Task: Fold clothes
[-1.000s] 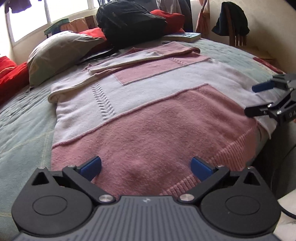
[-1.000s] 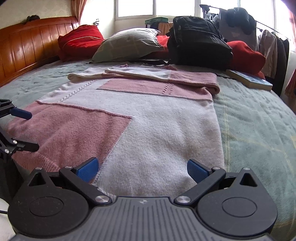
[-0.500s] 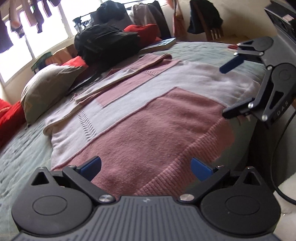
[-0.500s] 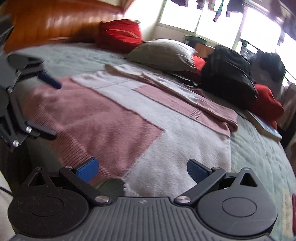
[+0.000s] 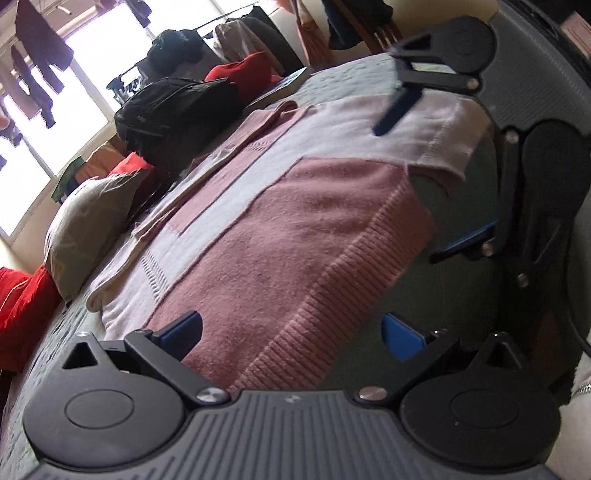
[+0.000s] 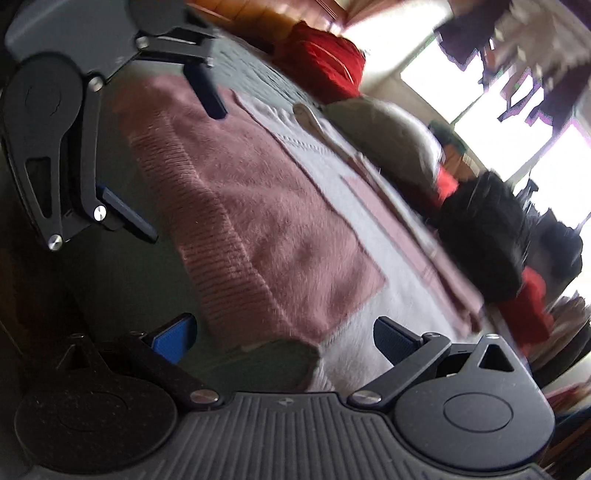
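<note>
A pink and white knit sweater (image 5: 295, 229) lies flat on the green bed cover (image 5: 351, 74), sleeves folded across its far end. My left gripper (image 5: 291, 336) is open at the pink ribbed hem (image 5: 314, 325), which runs between its blue pads. In the left wrist view my right gripper (image 5: 432, 177) is close on the right, open, straddling the white hem corner (image 5: 443, 147). From the right wrist view, which is blurred, my right gripper (image 6: 284, 339) is open over the sweater (image 6: 277, 206) edge. My left gripper (image 6: 168, 155) stands open at upper left by the pink corner.
A black backpack (image 5: 177, 110), a grey pillow (image 5: 92, 218), red cushions (image 5: 18, 302) and a book (image 5: 284, 86) lie at the bed's far end. Clothes hang by the bright windows. A wooden headboard (image 6: 258, 11) runs along one side.
Both grippers have tilted and drawn in close to the sweater's near hem and to each other. Both stay open. The sweater lies as before.
</note>
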Motion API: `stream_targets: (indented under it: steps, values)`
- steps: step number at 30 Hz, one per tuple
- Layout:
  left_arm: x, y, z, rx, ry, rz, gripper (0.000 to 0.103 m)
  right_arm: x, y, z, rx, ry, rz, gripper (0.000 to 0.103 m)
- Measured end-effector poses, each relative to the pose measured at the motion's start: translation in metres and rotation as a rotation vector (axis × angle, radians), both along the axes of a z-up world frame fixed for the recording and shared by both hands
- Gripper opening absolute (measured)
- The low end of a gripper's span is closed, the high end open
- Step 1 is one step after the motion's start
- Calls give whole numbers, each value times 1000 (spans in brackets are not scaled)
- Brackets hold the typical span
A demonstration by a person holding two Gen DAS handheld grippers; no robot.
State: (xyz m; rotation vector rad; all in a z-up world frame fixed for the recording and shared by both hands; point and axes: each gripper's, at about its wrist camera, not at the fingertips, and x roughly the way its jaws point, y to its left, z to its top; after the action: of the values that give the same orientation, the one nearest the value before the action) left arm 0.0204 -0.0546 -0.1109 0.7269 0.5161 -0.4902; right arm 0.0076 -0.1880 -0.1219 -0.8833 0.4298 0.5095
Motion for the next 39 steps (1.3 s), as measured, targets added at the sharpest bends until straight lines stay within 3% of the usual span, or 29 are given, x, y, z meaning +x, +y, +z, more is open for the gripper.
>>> stream_targets:
  steps: [8,14,21,25,30,34,39]
  values:
    - [-3,-2,-3,12,-22,-19,102,-12,17,-11,-123,-188,23,103]
    - [4,-4,-1,-32,-43,-8,102,-18,17,3,-74,-343,-30,103]
    - [18,3,8,-83,-135,84,102,-12,15,10,-42,-324,-45,103]
    - [22,13,18,-139,-133,119,102,-13,17,5,-51,-305,-32,103]
    - [15,11,25,-124,-167,84,102,-5,26,-8,-75,-293,-46,103]
    - [14,11,23,-117,-150,51,102,1,30,-8,-78,-414,-93,103]
    - [20,9,15,-95,-158,54,102,1,23,4,2,-435,-118,103]
